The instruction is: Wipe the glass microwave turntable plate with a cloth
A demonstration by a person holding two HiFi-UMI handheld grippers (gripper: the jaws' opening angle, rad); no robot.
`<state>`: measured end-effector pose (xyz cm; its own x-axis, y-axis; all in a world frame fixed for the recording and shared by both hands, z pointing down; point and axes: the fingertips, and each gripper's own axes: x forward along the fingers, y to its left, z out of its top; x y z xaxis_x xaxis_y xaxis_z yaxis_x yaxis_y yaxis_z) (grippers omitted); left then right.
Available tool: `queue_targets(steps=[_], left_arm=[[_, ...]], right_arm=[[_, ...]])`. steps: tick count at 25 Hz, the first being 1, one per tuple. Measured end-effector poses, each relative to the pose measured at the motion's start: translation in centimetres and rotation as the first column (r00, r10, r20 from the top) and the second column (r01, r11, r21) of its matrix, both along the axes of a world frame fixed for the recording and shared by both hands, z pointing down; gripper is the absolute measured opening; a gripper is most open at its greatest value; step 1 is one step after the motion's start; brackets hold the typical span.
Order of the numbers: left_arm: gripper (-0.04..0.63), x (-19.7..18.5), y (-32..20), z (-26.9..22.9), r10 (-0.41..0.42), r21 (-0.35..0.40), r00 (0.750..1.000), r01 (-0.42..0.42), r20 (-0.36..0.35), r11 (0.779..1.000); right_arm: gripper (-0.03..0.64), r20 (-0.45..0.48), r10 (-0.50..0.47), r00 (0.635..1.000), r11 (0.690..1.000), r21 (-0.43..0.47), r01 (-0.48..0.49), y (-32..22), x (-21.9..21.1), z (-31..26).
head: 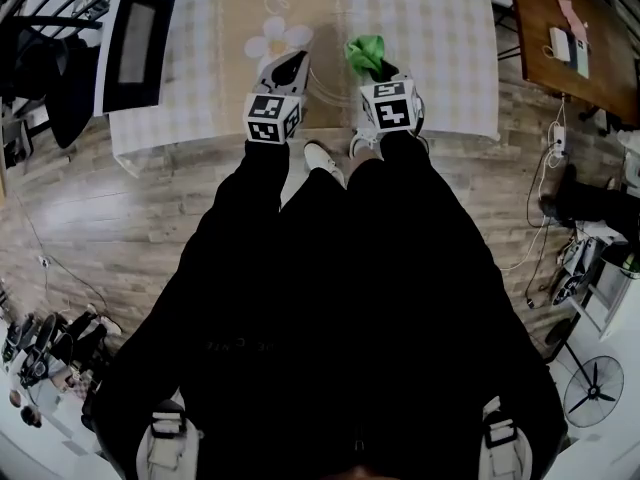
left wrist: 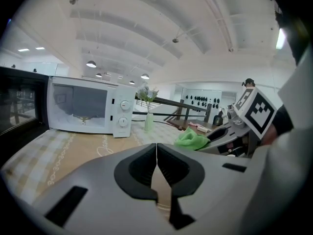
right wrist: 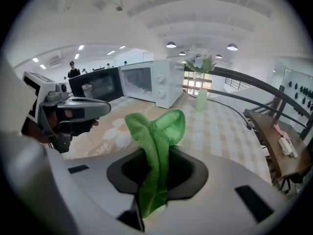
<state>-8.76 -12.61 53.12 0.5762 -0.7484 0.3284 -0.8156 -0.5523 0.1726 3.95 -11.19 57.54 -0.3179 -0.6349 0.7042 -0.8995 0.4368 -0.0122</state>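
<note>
Grips a bunched green microfibre cloth (right wrist: 159, 131) in the right tongs (right wrist: 155, 177), jaws closed on its lower folds, the rest standing up above them. Shows the left tongs (left wrist: 156, 168) shut on nothing, jaws meeting edge to edge. Holds both pairs side by side just above the near edge of the checked-cloth table (head: 440, 48), over a beige mat with a white flower print (head: 235, 58). Finds the white microwave oven (left wrist: 88, 112) at the table's left end, its dark door (left wrist: 19, 106) wide open, and a slim pale-green vase of flowers (left wrist: 148, 120) just beside its control-panel side. Cannot confirm the glass turntable plate: nowhere on the bare table top, probably inside the open cavity, too small and faint there to tell. Points to the opening step, with cloth in hand and wiping not yet begun. Calls next for carrying both tongs left toward the oven, likely parting the empty left tongs to draw out or steady the plate, then laying the cloth flat on the glass. Warns of slippery, breakable glass and a tight cavity.
</note>
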Motion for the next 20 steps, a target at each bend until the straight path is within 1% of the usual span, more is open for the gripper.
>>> queue_targets(steps=[6, 12, 16, 20], left_arm=[[0.021, -2.4, 1.1, -0.4, -0.035, 0.004, 0.999, 0.035, 0.011, 0.999], [0.021, -5.0, 2.1, 0.0, -0.067, -0.008, 0.997, 0.068, 0.024, 0.998], [0.021, -6.1, 3.1, 0.5, -0.085, -0.024, 0.996, 0.086, 0.034, 0.996], [0.021, -6.5, 4.2, 0.9, -0.087, -0.038, 0.995, 0.088, 0.043, 0.995]], right_arm=[[0.089, 0.031, -0.112, 0.993, 0.994, -0.006, 0.113, 1.6, -6.0, -0.2], [0.091, 0.076, -0.181, 0.980, 0.982, -0.034, 0.184, 2.6, -11.1, 0.6], [0.091, 0.097, -0.212, 0.973, 0.973, -0.073, 0.219, 3.6, -13.2, 2.3], [0.091, 0.089, -0.219, 0.972, 0.965, -0.125, 0.229, 4.3, -13.9, 5.3]])
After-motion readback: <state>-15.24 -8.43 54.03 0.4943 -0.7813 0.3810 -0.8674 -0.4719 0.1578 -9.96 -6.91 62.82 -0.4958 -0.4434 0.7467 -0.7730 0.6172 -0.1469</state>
